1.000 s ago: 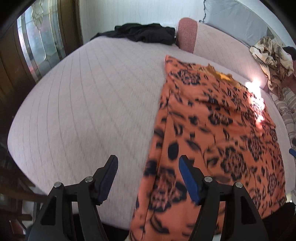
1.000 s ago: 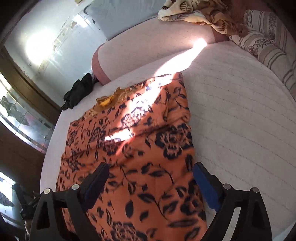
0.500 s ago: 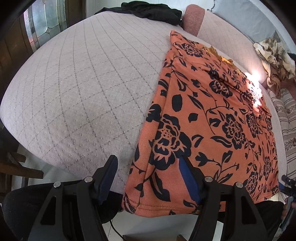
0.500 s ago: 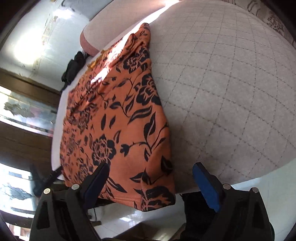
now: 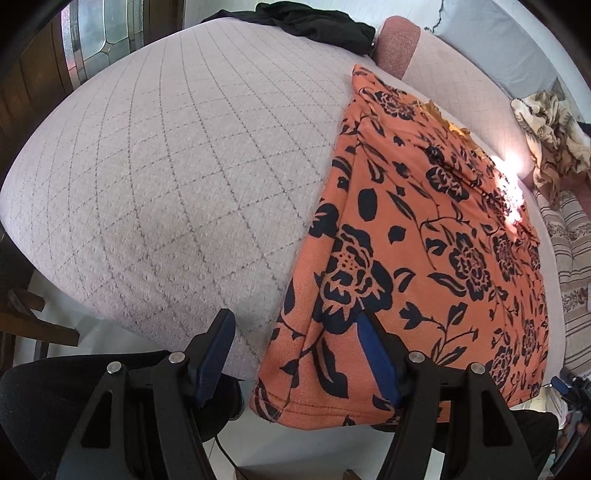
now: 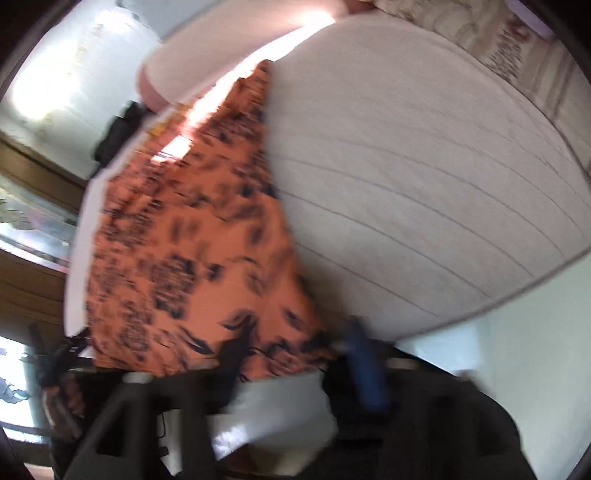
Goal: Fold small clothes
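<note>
We can read no brand, label or writing anywhere in either view. The orange floral garment (image 5: 436, 236) lies spread flat on the quilted bed (image 5: 177, 177), its near hem hanging over the front edge of the mattress. Our left gripper (image 5: 295, 354) hovers at the garment's near left corner with its jaws parted to a middling width; the corner sits between them, one blue pad over the cloth and the other over bare mattress, and neither presses on it. In the blurred right wrist view the right gripper (image 6: 295, 354) stands over the near right corner of the same garment (image 6: 192, 258) with its jaws wide apart; we see nothing clamped. A black garment (image 5: 317, 26) lies at the far side of the bed, and a beige patterned cloth (image 5: 550, 129) is heaped near the striped pillow (image 5: 569, 258).

Compared with a second ago, both views have drawn back to the front of the bed: the hem and the pale floor (image 5: 314, 450) below it now show, where only cloth and mattress showed before. The jaw widths look unchanged.
</note>
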Demonstrator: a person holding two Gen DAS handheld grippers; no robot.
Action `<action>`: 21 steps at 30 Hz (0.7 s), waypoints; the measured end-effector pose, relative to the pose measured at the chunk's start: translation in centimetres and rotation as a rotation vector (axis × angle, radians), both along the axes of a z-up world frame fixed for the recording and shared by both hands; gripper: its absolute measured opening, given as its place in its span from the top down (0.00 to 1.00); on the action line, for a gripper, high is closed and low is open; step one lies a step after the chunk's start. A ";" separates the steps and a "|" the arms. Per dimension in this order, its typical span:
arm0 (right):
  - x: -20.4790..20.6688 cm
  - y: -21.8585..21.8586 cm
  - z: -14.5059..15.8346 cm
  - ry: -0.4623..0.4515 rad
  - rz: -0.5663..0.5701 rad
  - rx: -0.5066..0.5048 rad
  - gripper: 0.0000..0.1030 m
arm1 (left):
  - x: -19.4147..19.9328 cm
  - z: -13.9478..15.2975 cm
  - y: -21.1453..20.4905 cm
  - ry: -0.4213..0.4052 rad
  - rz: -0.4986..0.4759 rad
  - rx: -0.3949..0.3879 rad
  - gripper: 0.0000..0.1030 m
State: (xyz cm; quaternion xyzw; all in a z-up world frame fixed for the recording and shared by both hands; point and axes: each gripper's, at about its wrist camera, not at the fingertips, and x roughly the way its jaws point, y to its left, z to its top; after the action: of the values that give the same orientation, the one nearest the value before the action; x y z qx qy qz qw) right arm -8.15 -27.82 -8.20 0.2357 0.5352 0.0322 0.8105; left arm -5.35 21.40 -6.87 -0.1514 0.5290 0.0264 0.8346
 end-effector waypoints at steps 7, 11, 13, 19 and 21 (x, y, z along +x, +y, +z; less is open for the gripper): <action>2.8 2.3 -2.9 0.078 0.096 -0.071 0.13 | -1.5 -0.1 0.3 0.000 -0.030 -0.030 0.33; 2.6 2.7 -2.5 0.068 0.117 -0.047 0.27 | -1.5 -1.2 -0.1 0.049 -0.044 -0.023 0.33; 2.6 2.4 -2.8 0.078 0.107 -0.033 0.30 | -1.6 -1.2 -0.2 0.053 -0.046 -0.019 0.33; 2.7 2.4 -3.1 0.079 0.104 0.008 0.37 | -2.0 -1.6 -1.0 0.065 -0.072 0.046 0.55; 3.1 2.8 -3.1 0.097 0.110 -0.007 0.49 | -2.1 -1.3 -1.0 0.051 -0.081 0.021 0.87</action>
State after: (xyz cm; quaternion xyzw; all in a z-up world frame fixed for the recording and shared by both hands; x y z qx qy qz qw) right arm -5.02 -25.06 -11.29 0.2047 0.5861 0.0632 0.7814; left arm -7.41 20.45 -8.20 -0.1204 0.5554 0.0020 0.8228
